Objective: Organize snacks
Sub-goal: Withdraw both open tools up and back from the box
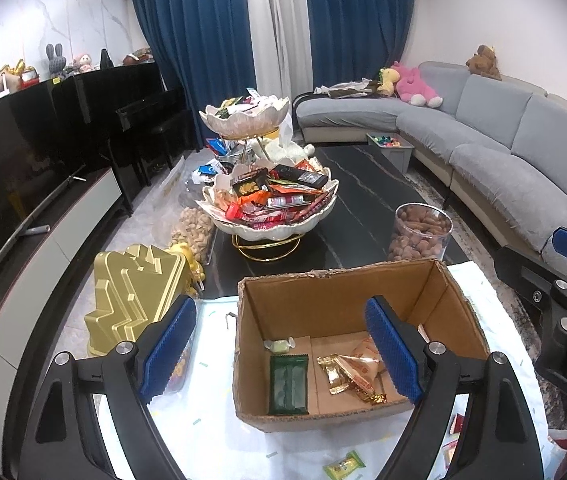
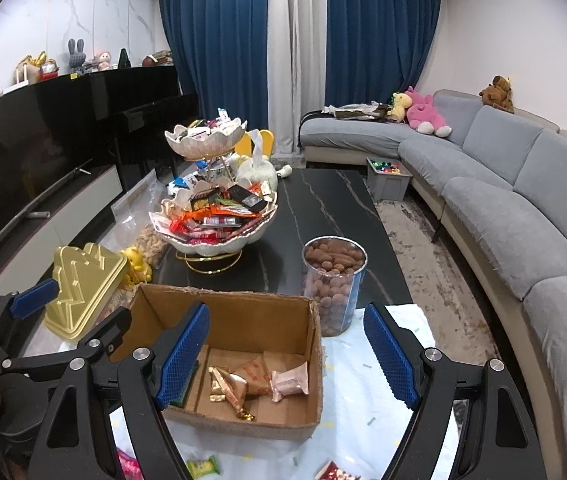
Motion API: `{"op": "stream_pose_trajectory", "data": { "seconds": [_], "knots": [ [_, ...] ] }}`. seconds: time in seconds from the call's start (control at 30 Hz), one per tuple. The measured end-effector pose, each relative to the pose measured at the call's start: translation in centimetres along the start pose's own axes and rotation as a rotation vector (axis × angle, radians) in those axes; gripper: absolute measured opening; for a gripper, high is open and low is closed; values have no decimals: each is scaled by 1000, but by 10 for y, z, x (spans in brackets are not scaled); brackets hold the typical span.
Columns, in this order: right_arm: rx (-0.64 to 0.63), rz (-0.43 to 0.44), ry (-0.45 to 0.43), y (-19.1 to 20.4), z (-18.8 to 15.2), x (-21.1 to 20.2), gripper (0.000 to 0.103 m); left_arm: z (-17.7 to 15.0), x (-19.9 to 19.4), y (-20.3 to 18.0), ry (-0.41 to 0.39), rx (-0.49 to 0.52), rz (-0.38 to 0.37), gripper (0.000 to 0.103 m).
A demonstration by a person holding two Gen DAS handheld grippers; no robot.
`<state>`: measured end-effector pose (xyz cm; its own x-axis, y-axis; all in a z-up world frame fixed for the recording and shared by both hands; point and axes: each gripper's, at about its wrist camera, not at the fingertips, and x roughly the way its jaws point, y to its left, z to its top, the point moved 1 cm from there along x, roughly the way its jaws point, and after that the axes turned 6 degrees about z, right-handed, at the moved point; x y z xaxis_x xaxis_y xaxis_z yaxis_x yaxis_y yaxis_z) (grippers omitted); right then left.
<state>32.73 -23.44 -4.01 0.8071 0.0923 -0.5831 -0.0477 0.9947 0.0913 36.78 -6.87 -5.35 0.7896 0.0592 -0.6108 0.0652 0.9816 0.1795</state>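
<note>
An open cardboard box [image 1: 343, 276] stands on a white cloth [image 1: 211, 344] at the near end of a dark table. In the left wrist view it holds a green bar [image 1: 288, 384], gold wrappers [image 1: 335, 372], an orange packet [image 1: 365, 364] and a small pale candy [image 1: 279, 345]. My left gripper [image 1: 283, 348] hangs open above the box, with nothing between its blue pads. From the right wrist view the box [image 2: 223, 294] also shows a pink packet [image 2: 289, 384]. My right gripper [image 2: 287, 360] is open over the box's right side and holds nothing. A green packet [image 1: 345, 466] lies loose on the cloth.
Behind the box stand a two-tier shell-shaped snack stand [image 1: 271, 208] heaped with wrapped snacks, a clear jar of brown snacks [image 1: 419, 232] and a gold tin [image 1: 135, 300]. Beside the stand is a bag of peanuts [image 1: 195, 228]. A grey sofa [image 2: 523, 208] runs along the right, a TV [image 1: 23, 168] along the left.
</note>
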Motion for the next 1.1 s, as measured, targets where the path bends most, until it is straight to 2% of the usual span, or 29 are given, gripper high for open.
{"op": "stream_pose_trajectory", "data": {
  "seconds": [0.57,1.1],
  "knots": [
    [12,-27,-22,-11,-23,-45,80,-23,-36,-13,-11,16,-34,87],
    [27,-66,12,-24,-63,-64,80,-57,-52,-30,-4,74,-54,89]
  ]
}}
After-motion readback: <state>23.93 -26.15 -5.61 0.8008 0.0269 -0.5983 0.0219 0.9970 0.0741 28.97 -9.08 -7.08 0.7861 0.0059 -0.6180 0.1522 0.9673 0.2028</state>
